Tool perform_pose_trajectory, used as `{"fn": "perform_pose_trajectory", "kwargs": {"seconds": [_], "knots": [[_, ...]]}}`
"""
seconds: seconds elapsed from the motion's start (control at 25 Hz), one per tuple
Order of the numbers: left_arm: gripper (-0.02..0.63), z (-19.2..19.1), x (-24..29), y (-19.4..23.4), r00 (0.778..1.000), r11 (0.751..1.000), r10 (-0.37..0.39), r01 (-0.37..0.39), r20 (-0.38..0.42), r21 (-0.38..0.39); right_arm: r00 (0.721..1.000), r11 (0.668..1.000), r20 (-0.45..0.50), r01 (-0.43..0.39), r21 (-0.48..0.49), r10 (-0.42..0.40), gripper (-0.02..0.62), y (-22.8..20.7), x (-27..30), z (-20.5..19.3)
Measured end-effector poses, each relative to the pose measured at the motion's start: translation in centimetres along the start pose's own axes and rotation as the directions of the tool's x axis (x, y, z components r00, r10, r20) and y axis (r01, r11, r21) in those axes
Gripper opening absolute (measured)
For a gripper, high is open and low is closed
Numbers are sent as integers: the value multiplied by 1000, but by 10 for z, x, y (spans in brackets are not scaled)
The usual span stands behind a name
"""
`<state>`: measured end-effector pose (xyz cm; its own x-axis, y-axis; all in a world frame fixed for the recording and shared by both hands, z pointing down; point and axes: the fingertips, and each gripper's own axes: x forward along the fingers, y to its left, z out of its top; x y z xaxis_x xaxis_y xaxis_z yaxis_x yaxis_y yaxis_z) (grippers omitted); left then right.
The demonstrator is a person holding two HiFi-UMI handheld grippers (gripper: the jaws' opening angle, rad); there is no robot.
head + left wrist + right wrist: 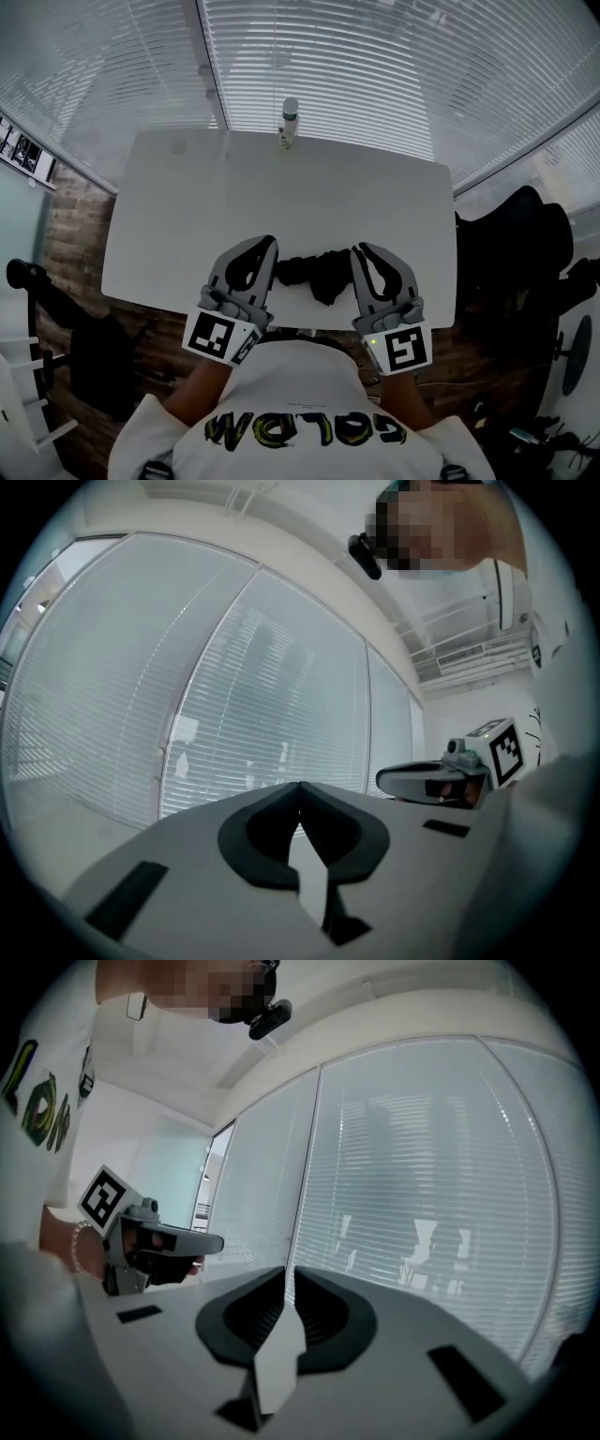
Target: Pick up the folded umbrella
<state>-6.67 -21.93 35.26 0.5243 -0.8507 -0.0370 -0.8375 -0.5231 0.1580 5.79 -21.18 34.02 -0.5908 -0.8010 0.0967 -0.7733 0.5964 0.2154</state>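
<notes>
Currently your left gripper (269,243) is pressed together and empty, your right gripper (360,249) barely parted. The folded umbrella (315,272) lies between them at the near edge of the white table (281,187), with bare tabletop beyond up to the bottle (290,120).

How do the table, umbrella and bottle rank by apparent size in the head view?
1. table
2. umbrella
3. bottle, which stands at the far edge, so distance makes it look smaller.
</notes>
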Motion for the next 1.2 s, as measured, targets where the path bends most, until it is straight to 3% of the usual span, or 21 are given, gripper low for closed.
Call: {"fn": "perform_pose_trajectory", "kwargs": {"seconds": [0.2, 0.56, 0.72, 0.88, 1.2], "knots": [[12, -14, 0, 9, 999, 999, 31, -31, -28, -7, 988, 991, -116, -115, -66, 107, 95, 21, 18, -33], [12, -33, -14, 18, 996, 997, 72, -73, -61, -11, 902, 928, -327, -343, -145, 282, 210, 76, 45, -98], [12, -38, -21, 22, 994, 996, 88, -90, -70, -20, 830, 868, -429, -464, -175, 357, 245, 100, 53, -130], [12, -43, -24, 27, 992, 995, 96, -98, -79, -24, 717, 787, -543, -597, -155, 437, 278, 126, 59, -168], [12, -45, -26, 27, 992, 995, 93, -96, -85, -31, 570, 678, -691, -718, -155, 445, 305, 146, 72, -229]]}}
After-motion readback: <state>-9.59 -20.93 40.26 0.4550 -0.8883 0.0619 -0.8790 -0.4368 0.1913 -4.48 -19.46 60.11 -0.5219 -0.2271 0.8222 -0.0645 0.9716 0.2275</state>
